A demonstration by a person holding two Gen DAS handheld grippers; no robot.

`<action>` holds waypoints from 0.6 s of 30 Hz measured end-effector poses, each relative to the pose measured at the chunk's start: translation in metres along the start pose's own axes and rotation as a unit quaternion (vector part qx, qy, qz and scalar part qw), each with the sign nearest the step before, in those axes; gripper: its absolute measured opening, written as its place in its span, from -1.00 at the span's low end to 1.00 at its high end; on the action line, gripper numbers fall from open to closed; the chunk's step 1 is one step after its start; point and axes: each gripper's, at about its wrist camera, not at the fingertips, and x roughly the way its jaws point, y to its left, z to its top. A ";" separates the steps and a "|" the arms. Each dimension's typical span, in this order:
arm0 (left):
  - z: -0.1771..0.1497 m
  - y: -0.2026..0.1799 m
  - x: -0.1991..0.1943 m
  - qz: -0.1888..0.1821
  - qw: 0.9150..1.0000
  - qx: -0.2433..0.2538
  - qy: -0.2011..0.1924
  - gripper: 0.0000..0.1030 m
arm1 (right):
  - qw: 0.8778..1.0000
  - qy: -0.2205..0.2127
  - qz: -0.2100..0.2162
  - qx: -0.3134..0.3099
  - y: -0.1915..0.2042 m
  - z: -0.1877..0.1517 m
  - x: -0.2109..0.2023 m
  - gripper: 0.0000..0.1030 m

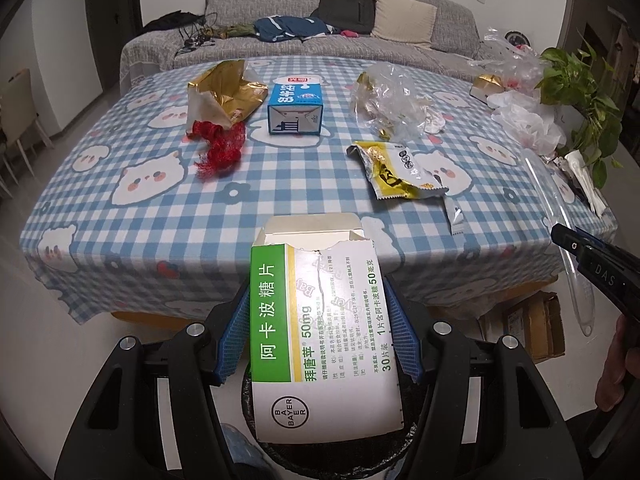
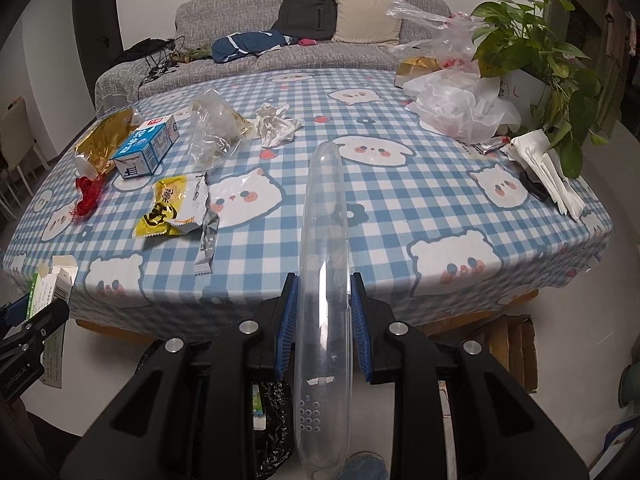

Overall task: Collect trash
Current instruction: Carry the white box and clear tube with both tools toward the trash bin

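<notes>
My left gripper [image 1: 318, 292] is shut on a white and green medicine box [image 1: 320, 344], held off the table's near edge above a bin with a black liner [image 1: 408, 436]. My right gripper [image 2: 324, 300] is shut on a long clear plastic case [image 2: 324, 280], also off the near edge; the bin liner [image 2: 272, 420] shows below it. On the table lie a yellow snack wrapper [image 1: 400, 176], a blue milk carton [image 1: 296, 108], a gold bag [image 1: 228, 92] with red netting [image 1: 220, 148], a clear plastic bag [image 1: 392, 100], a crumpled tissue [image 2: 276, 122] and a silver sachet [image 2: 208, 240].
The table has a blue checked cloth [image 2: 400, 208]. At its right side stand a potted plant [image 2: 532, 56], white plastic bags [image 2: 460, 108] and white napkins [image 2: 548, 168]. A grey sofa [image 1: 320, 40] is behind. A cardboard box [image 1: 536, 328] sits on the floor.
</notes>
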 end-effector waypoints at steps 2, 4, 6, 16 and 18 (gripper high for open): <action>-0.006 -0.002 -0.002 -0.002 1.000 0.002 0.000 0.17 | 1.000 -0.001 0.003 -0.001 0.000 -0.008 -0.003 -0.52; -0.011 -0.003 -0.005 -0.001 1.000 0.001 0.000 0.17 | 1.000 -0.001 0.002 -0.004 0.001 -0.014 -0.006 -0.52; -0.016 -0.003 -0.007 -0.001 1.000 0.000 0.000 0.17 | 1.000 -0.002 0.003 -0.006 0.001 -0.021 -0.010 -0.52; -0.044 -0.002 -0.014 -0.002 1.000 -0.010 0.003 0.17 | 1.000 -0.008 0.013 -0.007 0.001 -0.051 -0.029 -0.52; -0.051 -0.002 -0.015 -0.009 1.000 -0.012 0.000 0.17 | 1.000 -0.011 0.016 -0.004 0.002 -0.059 -0.032 -0.52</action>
